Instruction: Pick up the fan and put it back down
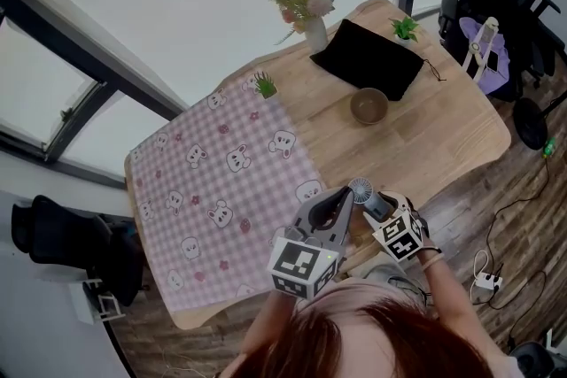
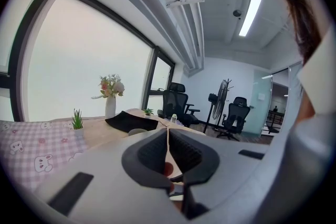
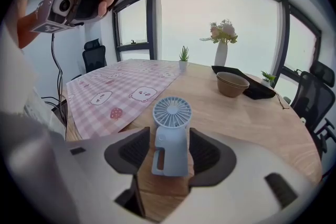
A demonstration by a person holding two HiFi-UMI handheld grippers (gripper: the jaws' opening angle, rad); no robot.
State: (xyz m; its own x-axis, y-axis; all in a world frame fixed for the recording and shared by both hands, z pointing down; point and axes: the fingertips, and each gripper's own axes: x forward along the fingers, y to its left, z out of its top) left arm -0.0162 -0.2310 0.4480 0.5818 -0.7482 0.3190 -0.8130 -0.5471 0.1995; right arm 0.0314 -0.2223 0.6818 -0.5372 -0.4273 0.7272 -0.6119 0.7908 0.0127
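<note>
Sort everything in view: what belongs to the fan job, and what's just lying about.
Job: fan, standing on the table between the right gripper's open jaws.
Lying about: checked cloth, bowl, vase of flowers, black pouch, two small potted plants, left gripper with jaws shut.

Ahead of the fingers [image 3: 134,152] of the right gripper [image 3: 169,134] a wooden table [image 3: 252,118] is seen, half covered to their left by a pink checked cloth [image 3: 115,86]. Beyond it, tall dark-framed windows [image 3: 220,8] are filled with pale daylight. Past the left gripper [image 2: 168,132], black office chairs [image 2: 176,99] and a pedestal fan [image 2: 223,94] are seen under a lit ceiling strip [image 2: 249,14]. Wood-plank flooring [image 1: 483,195] is laid to the right of both.
</note>
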